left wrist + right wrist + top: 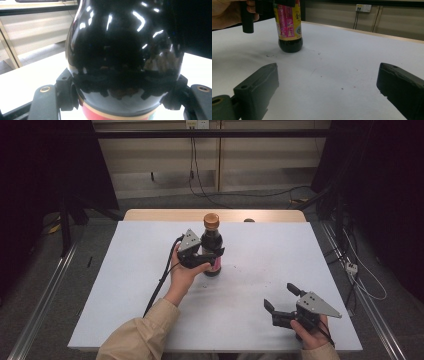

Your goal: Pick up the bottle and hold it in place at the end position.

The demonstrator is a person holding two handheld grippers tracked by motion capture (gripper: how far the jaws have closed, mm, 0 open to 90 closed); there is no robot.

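In the left gripper view, the glossy dark glass sauce bottle [125,50] lost its neck past the top edge; its pink label [287,20] print was too small to read.

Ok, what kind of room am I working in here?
Probably a lab or recording workspace, not a kitchen: a plain white table between dark curtains, loose cables trailing over the floor, metal rails alongside, and a wall socket behind.

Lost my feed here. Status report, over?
Left gripper shut on bottle, upright on table. Right gripper open, holding nothing, low near table's right front. Nothing in the way.
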